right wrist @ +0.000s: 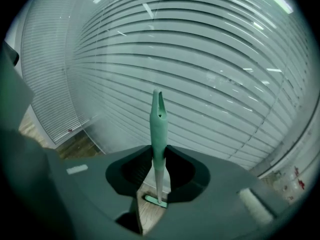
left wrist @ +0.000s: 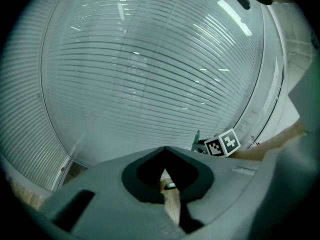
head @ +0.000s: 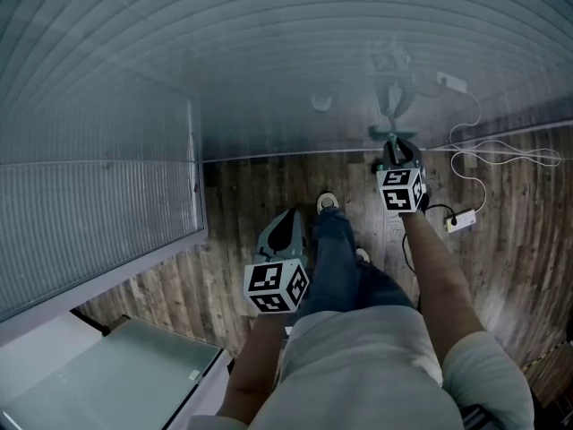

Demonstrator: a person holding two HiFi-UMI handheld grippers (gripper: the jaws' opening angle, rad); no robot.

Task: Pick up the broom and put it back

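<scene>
- Head view: the right tongs [head: 392,141] reach far out toward the glass wall [head: 269,79] and are closed on the broom [head: 392,134]. The broom stands at the foot of that wall, on the far side of the wood floor [head: 501,267].
- The left tongs [head: 291,222] hang nearer, just left of the person's leg, well apart from the broom.
- A cable [head: 474,164] and power strip [head: 460,221] lie on the floor to the right of the broom.
- Left gripper view: the jaws sit almost together, with only a slit of floor showing between them and nothing in it.
- Right gripper view: the handle runs upright between the jaws, which clamp it partway up. The head lies low down by the floor; whether it touches I cannot tell.
- The broom is pale green, with a slim shaft that thickens into a grip. The grip has a slotted tip for hanging, and the head is small and flat.
- The step looks like setting the broom back against the wall:
  - Hold the shaft vertical and settle the head flat on the floor.
  - Tip the top lightly onto the glass and open only once it rests there.
  - A thin, top-heavy stick can slide sideways, so place the head clear of the cable.
</scene>
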